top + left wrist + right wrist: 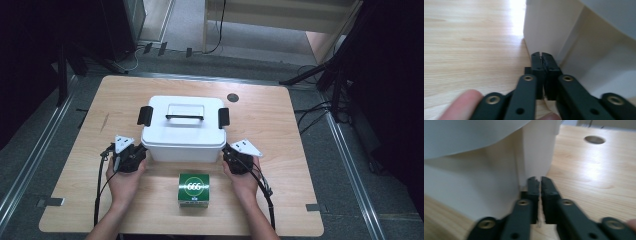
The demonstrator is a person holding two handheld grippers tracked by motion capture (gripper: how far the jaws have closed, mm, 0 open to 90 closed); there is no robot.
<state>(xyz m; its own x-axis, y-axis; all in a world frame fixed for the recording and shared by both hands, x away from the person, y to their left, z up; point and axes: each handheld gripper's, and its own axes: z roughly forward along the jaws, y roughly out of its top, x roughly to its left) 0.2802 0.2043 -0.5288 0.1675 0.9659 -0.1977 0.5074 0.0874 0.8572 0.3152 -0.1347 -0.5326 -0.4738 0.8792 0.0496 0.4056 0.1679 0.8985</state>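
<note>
Step in hand, as judged: both grippers are positioned at the lower front corners of the white lidded box (183, 129), which stands at the centre of the surface (280, 130). Left gripper (141, 150): jaws pressed together, pinching nothing, tips close against the box's left corner. A green carton (193, 189) lies near the box, between the hands. Right gripper (226, 149): jaws likewise pressed together, empty, at the right corner. The next move probably calls for both jaws to spread before engaging the box or its black side latches (145, 115).
</note>
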